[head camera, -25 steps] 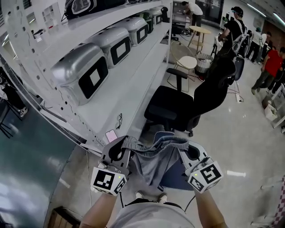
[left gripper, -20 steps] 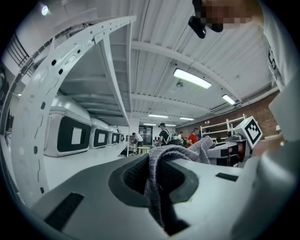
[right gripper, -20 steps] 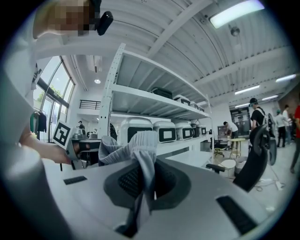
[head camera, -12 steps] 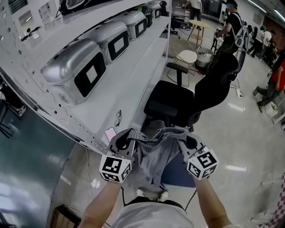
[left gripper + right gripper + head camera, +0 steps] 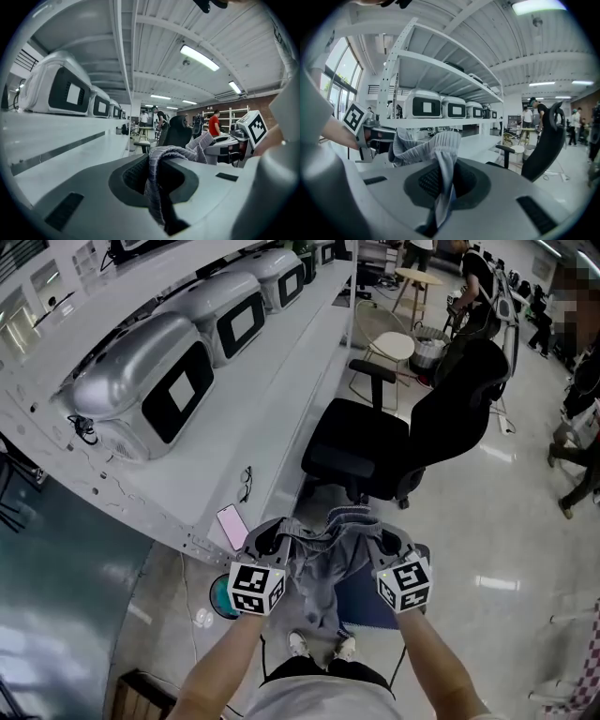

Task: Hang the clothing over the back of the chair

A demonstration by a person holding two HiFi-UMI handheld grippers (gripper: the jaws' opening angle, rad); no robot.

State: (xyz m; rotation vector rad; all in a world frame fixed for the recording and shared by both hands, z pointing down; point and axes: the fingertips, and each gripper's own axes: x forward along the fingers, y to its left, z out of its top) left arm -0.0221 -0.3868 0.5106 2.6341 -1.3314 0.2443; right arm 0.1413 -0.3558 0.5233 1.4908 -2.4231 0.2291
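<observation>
Apparently shorts, clothing edges hidden inside left tool, right tool

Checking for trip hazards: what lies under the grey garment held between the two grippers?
Below the garment show the person's white shoes and a blue patch beside them. The garment hides the floor straight beneath it, so anything else there cannot be seen.

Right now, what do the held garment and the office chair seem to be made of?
The garment: soft grey knit, probably cotton jersey; matt, with a ribbed band and limp folds. The chair: black matt upholstery, fabric or mesh, not clear which; its armrest looks like hard plastic.
</observation>
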